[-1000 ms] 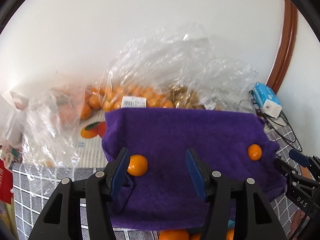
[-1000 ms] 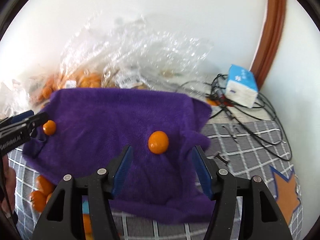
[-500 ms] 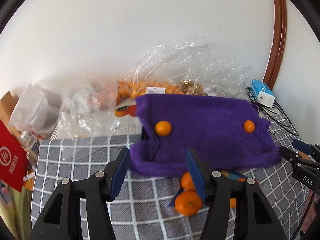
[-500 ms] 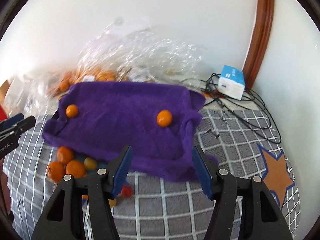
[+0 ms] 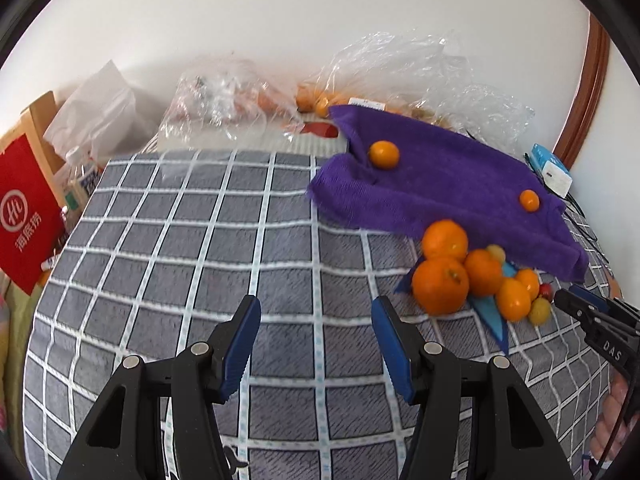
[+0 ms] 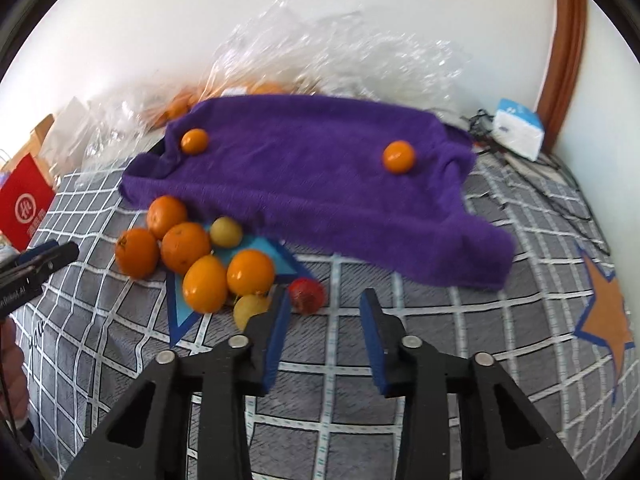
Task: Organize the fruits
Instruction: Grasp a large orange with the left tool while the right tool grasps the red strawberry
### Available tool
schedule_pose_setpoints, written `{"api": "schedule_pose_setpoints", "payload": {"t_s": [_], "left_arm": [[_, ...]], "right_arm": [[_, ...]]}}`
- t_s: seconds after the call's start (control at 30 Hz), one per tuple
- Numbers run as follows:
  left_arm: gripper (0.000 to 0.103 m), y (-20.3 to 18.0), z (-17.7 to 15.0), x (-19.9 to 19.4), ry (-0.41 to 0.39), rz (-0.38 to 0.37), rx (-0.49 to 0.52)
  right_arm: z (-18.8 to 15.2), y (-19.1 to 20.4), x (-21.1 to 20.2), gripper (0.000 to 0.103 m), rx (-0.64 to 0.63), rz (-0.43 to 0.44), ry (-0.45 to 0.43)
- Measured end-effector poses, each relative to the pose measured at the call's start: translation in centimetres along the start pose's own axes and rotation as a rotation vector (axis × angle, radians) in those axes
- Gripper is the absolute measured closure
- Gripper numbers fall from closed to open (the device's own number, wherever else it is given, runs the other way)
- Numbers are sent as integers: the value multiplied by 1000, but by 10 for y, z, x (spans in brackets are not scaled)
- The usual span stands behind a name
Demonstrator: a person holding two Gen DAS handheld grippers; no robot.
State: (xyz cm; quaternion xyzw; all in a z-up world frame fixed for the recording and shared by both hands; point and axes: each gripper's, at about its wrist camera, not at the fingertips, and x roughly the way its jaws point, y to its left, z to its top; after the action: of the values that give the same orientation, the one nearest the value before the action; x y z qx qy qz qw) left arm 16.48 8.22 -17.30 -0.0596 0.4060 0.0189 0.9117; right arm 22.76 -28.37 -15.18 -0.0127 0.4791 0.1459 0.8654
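A purple towel (image 6: 312, 184) lies over the grey checked cloth, with two small oranges on it, one at its left (image 6: 194, 141) and one at its right (image 6: 398, 156). In front of the towel sits a heap of oranges (image 6: 186, 246), yellow fruits (image 6: 226, 231) and a small red fruit (image 6: 306, 295). My right gripper (image 6: 324, 320) hovers just in front of the red fruit; its jaws are closing with nothing between them. My left gripper (image 5: 316, 328) stands open over bare cloth, left of the heap of oranges (image 5: 440, 284) and the towel (image 5: 440, 188).
Crumpled clear plastic bags (image 5: 400, 72) with more oranges lie along the wall behind the towel. A red paper bag (image 5: 24, 212) and white bag stand at the left. A blue-white box (image 6: 518, 128) and cables lie at the right. An orange star (image 6: 604, 312) marks the cloth.
Both grippers have pulled back from the towel toward the near side, so the fruit heap in front of it has come into view. The right jaws have narrowed.
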Motion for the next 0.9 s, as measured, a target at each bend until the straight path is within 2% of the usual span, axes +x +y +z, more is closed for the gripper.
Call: {"api": "schedule_pose_setpoints", "payload": {"t_s": [0.13,0.3,0.37,0.53,0.67,0.77,0.9], "left_arm": [[47,2,-7,3,10,5,-13],[47,0,-8,1,24,-5,-19],[47,-2,-8,0,18,-17,-14],[47,-15,-4,-1,11,-76,-4],[47,-37,1,3,13,-146,32],[47,-53,2,9,25,-175,63],[46,-68,3,23,38,-144,76]], "right_arm": [[1,-1,10,68,34,44,-2],[2,-7,27,72,71,90,40],[2,-8,30,79,77,112,49],[-1,-8,23,80,35,60,8],[-8,-21,8,80,19,-17,-43],[-13,-33,8,80,36,-31,-53],[-20,-43,11,80,66,-23,-61]]}}
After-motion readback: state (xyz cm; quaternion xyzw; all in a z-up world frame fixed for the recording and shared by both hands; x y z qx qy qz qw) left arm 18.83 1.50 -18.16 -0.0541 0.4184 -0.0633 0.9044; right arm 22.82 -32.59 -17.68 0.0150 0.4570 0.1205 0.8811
